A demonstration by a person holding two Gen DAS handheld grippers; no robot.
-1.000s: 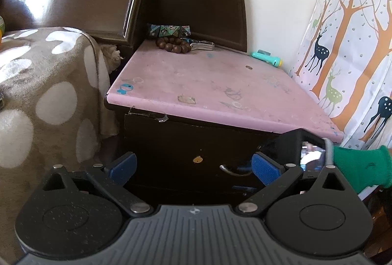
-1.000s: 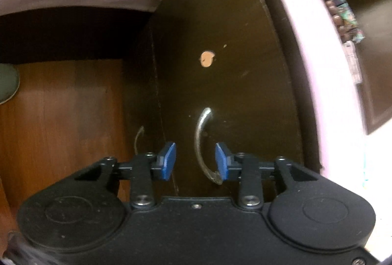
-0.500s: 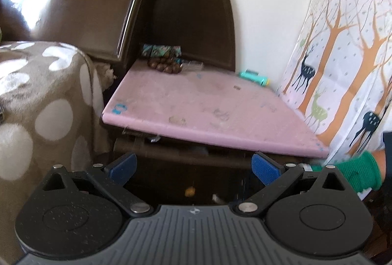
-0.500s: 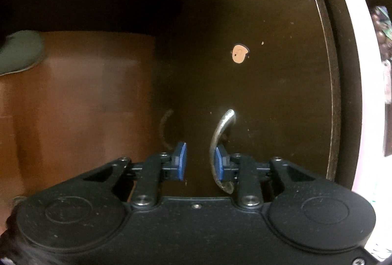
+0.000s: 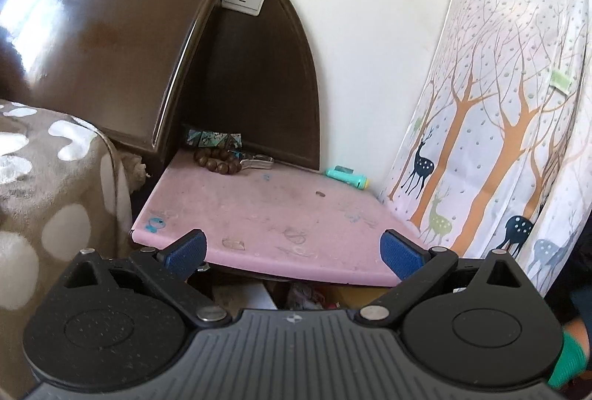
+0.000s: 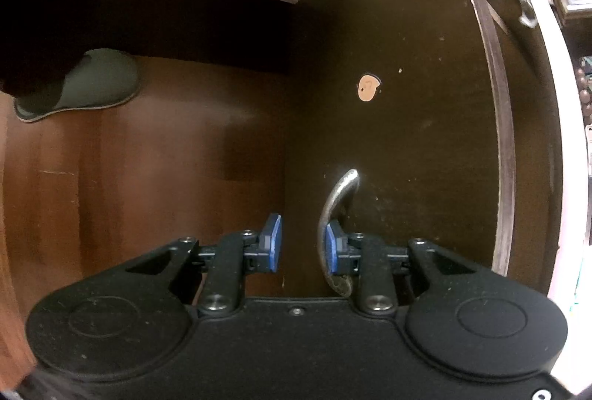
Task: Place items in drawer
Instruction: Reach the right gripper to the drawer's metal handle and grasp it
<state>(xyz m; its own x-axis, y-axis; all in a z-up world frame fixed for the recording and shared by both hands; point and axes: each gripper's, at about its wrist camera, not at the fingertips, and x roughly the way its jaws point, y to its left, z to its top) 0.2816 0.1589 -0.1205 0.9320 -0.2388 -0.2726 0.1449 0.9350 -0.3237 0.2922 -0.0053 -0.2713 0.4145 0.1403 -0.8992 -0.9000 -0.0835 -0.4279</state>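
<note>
The nightstand has a pink top [image 5: 266, 211]; on it lie a wooden bead bracelet [image 5: 218, 163], a patterned box [image 5: 212, 138], a metal clip [image 5: 259, 161] and a teal flashlight [image 5: 347, 177]. Below its front edge the drawer [image 5: 296, 292] stands pulled out, with clutter inside. My left gripper [image 5: 292, 252] is open and empty above the drawer. My right gripper [image 6: 301, 248] is partly open; its right pad [image 6: 333, 246] is hooked behind the metal drawer handle [image 6: 336, 215] on the dark drawer front [image 6: 388, 141].
A spotted brown blanket [image 5: 48, 200] covers the bed at left. A deer-print curtain [image 5: 499, 148] hangs at right. A grey slipper [image 6: 81, 85] lies on the wooden floor [image 6: 129, 196]. A dark headboard [image 5: 103, 30] stands behind.
The drawer has slid out, pulled by the handle in my right gripper. My left gripper has risen, so it now looks over the pink top and into the open drawer.
</note>
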